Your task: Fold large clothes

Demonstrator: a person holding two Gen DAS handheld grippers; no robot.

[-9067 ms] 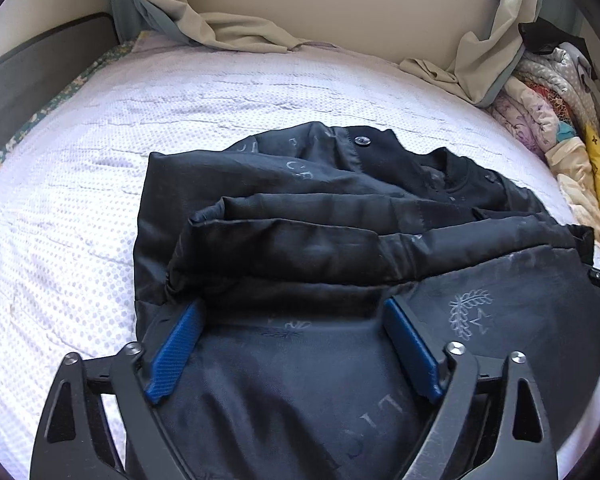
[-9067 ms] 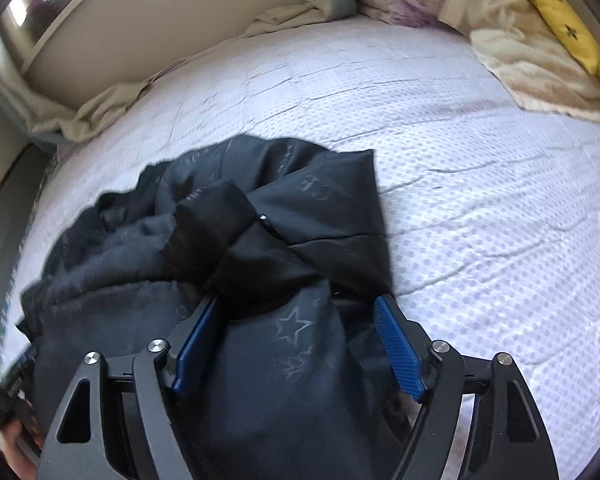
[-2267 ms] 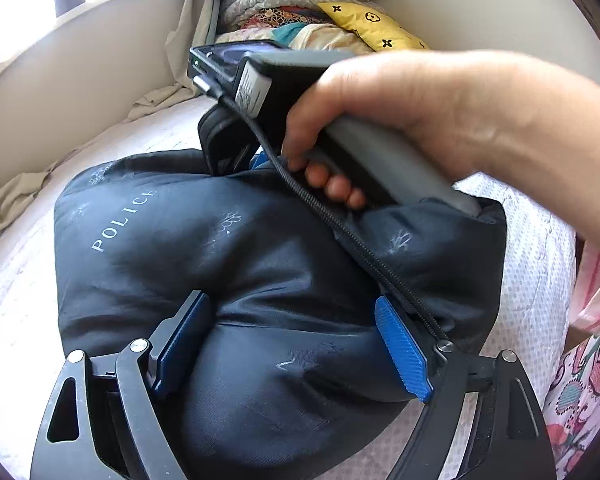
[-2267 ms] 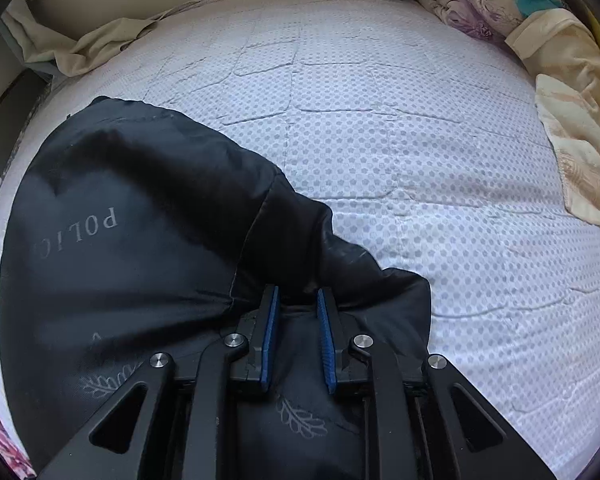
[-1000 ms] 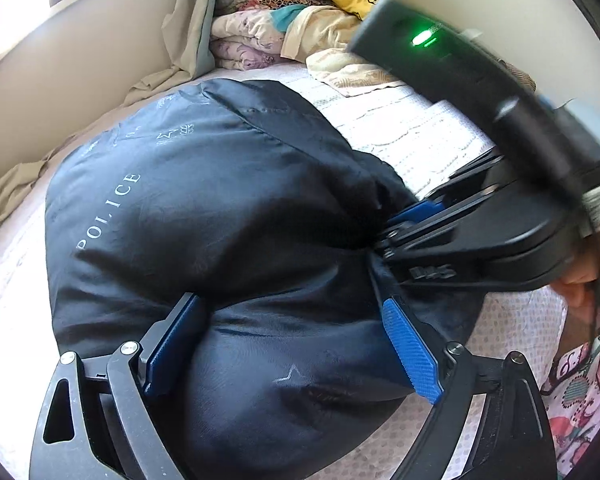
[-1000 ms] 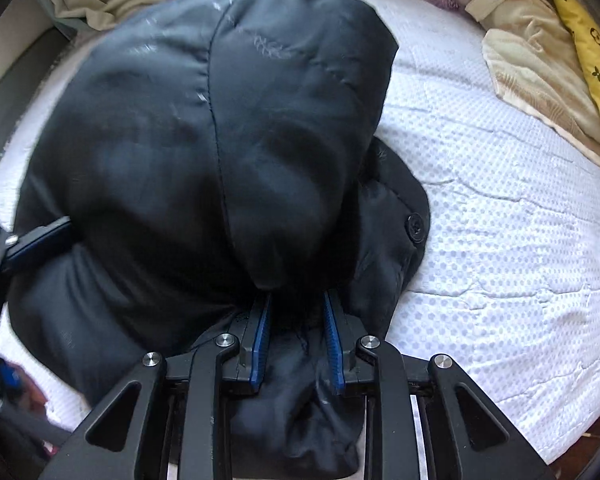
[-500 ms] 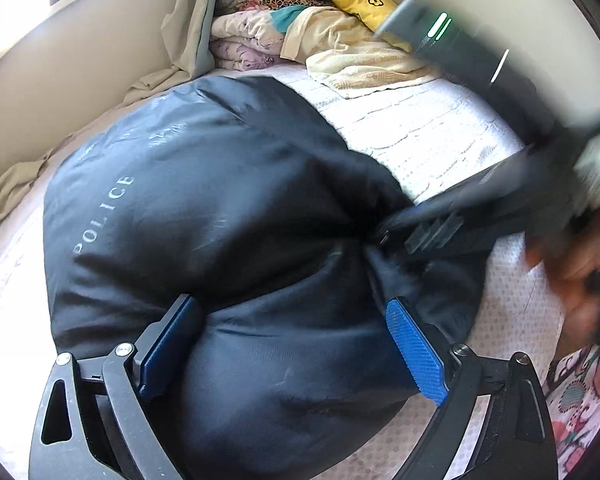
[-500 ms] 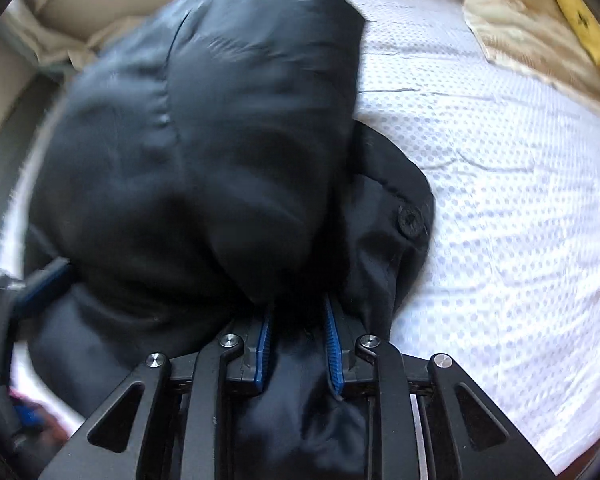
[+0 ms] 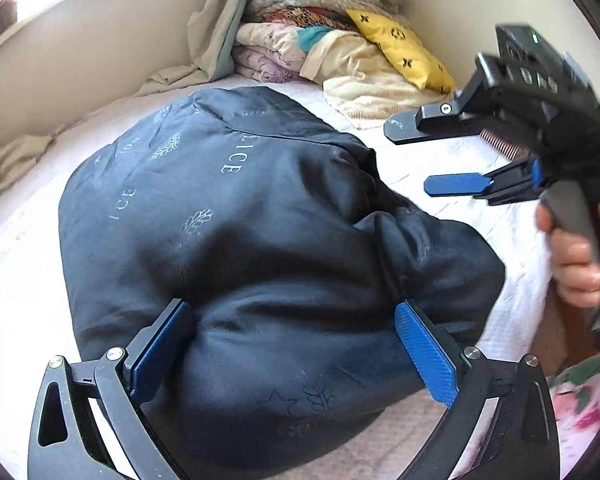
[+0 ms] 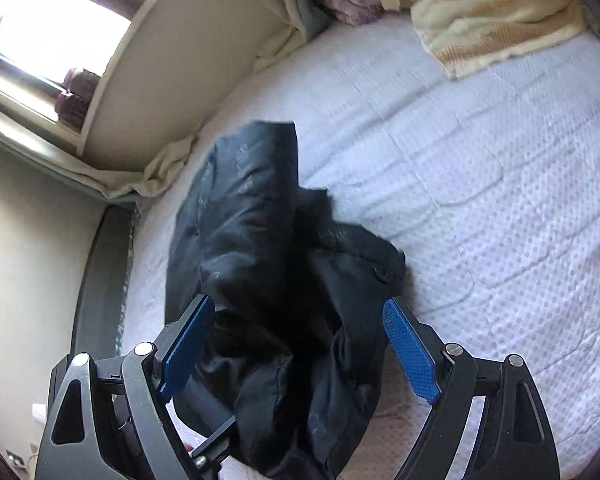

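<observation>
A black jacket (image 9: 236,240) with pale "POLICE" lettering lies bundled on the white bedspread (image 9: 12,280). My left gripper (image 9: 292,350) hovers over its near end, jaws opening wide, and the fabric bulges between the blue pads (image 9: 424,356) without being pinched. My right gripper (image 9: 416,156) hangs in the air to the right of the jacket and touches nothing; a hand (image 9: 576,264) holds its handle. In the right wrist view the right gripper (image 10: 300,348) has its jaws opening, and the jacket (image 10: 260,240) lies loose below them.
Folded bedding with a yellow pillow (image 9: 396,48) is stacked in the far corner, and a cream towel (image 10: 492,12) spills onto the bed. Beige cloth (image 9: 16,160) lies along the wall under a window (image 10: 60,28). The dark bed frame (image 10: 100,280) borders the left side.
The right gripper let go of the jacket's fold, spread its jaws and pulled away up and to the right. The left gripper lifted a little and widened.
</observation>
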